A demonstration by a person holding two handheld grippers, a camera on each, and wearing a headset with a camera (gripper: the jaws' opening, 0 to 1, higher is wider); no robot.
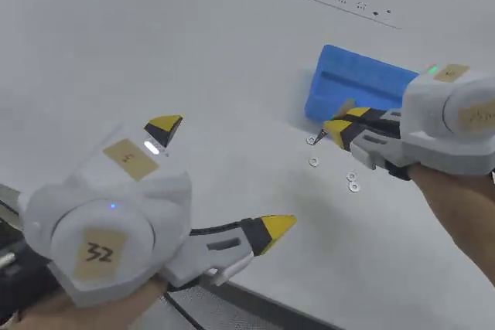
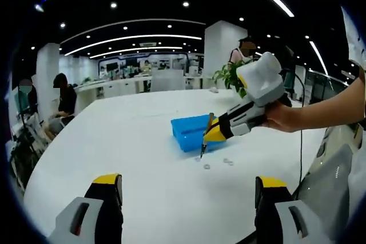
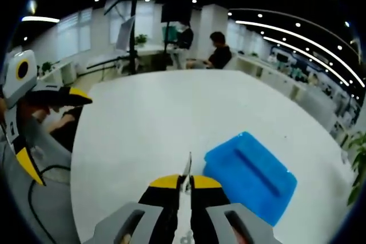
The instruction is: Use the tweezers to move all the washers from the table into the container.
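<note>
At the left, the left gripper hovers over the near edge of the white table, its yellow-tipped jaws spread wide and holding nothing; it looks idle, well apart from the work. Further right, four small washers lie loose on the table in a scattered group, just in front of the blue container. The tweezers point down at the leftmost washer of the group, their tip right at it, though whether the tip has caught it is too small to tell. The right gripper has its jaws pressed together on the tweezers, pinching them between the yellow tips, as its own view shows. No washer can be made out inside the container, and its inside is not plainly seen. By my judgement the task is at or near its start: every washer seen here has yet to be carried over, and the first pick is in hand.
</note>
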